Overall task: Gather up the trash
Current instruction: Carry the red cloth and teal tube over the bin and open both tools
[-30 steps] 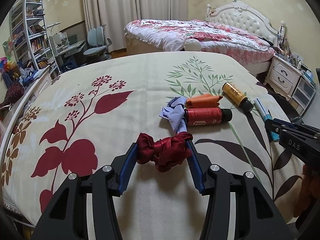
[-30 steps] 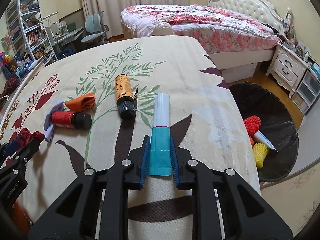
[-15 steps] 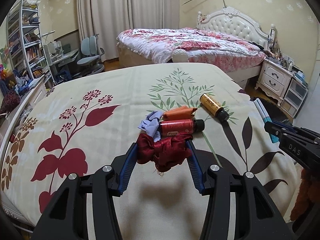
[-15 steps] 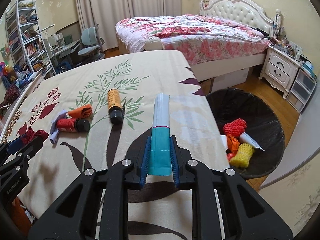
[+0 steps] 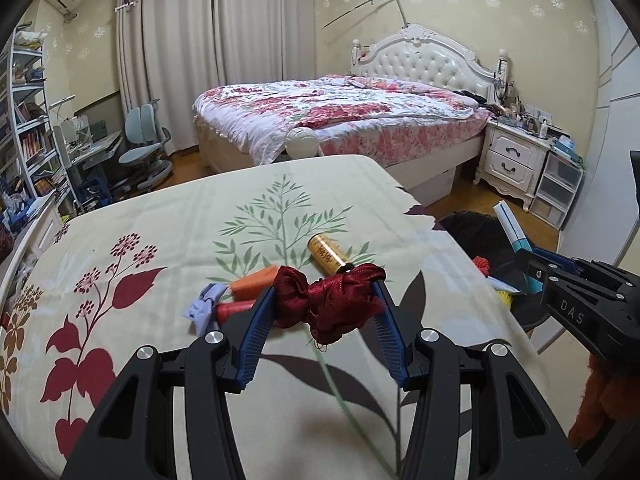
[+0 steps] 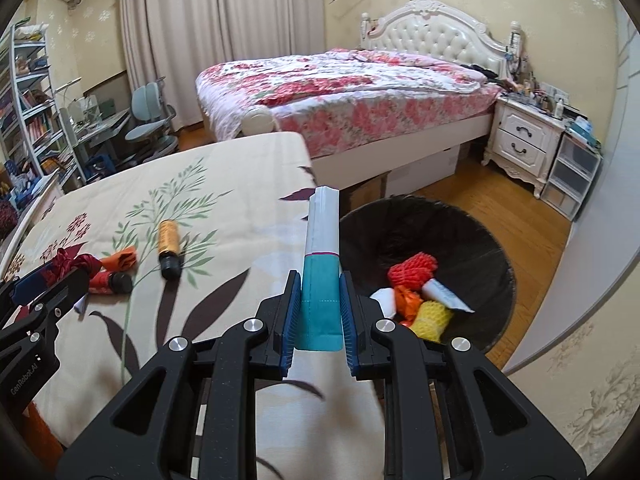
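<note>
My left gripper (image 5: 326, 304) is shut on a crumpled dark red cloth (image 5: 328, 300) and holds it above the floral bedspread (image 5: 160, 360). My right gripper (image 6: 320, 308) is shut on a teal and white tube (image 6: 322, 264), lifted near the bed's right edge, beside a black trash bin (image 6: 472, 240) on the floor. The bin holds red, orange and yellow scraps (image 6: 412, 292). On the bedspread lie a yellow bottle (image 6: 168, 252), a red bottle (image 6: 108, 282), an orange piece (image 6: 120, 260) and a lilac scrap (image 5: 204, 308).
A second bed with a pink floral quilt (image 6: 352, 96) stands behind. A white nightstand (image 6: 524, 144) and plastic drawers (image 6: 576, 172) are at the right. A desk chair (image 6: 150, 116) and bookshelves (image 6: 24, 112) are at the left. The floor is wood.
Both grippers rose off the bedspread with their loads and moved right. The tube now sits near the bin, which shows more fully. The red cloth left the sheet.
</note>
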Motion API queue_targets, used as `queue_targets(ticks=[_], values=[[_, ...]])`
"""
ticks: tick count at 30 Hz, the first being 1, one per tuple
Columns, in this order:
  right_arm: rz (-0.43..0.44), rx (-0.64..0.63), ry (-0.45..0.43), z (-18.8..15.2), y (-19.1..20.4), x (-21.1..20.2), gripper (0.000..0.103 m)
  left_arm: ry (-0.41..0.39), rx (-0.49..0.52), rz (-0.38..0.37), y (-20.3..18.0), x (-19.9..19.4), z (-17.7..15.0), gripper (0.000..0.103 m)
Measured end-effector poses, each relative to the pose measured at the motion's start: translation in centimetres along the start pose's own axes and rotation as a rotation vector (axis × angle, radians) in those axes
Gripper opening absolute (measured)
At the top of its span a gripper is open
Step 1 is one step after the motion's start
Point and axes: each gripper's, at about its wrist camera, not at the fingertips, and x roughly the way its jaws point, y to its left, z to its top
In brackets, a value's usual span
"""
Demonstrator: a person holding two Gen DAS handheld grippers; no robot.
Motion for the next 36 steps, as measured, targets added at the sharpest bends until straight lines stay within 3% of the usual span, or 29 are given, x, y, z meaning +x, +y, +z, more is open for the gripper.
queue_targets(ticks=[16, 36], values=[[-0.104, 0.083, -0.03, 1.3, -6.8, 1.9, 0.019, -0.021, 0.088, -0.084, -8.3, 5.5, 4.4, 0.05], [-0.149, 0.161, -0.007, 1.8, -11.2, 5.5, 0.02, 0.073, 0.156, -0.105, -14.3, 13.0, 5.8, 0.05]])
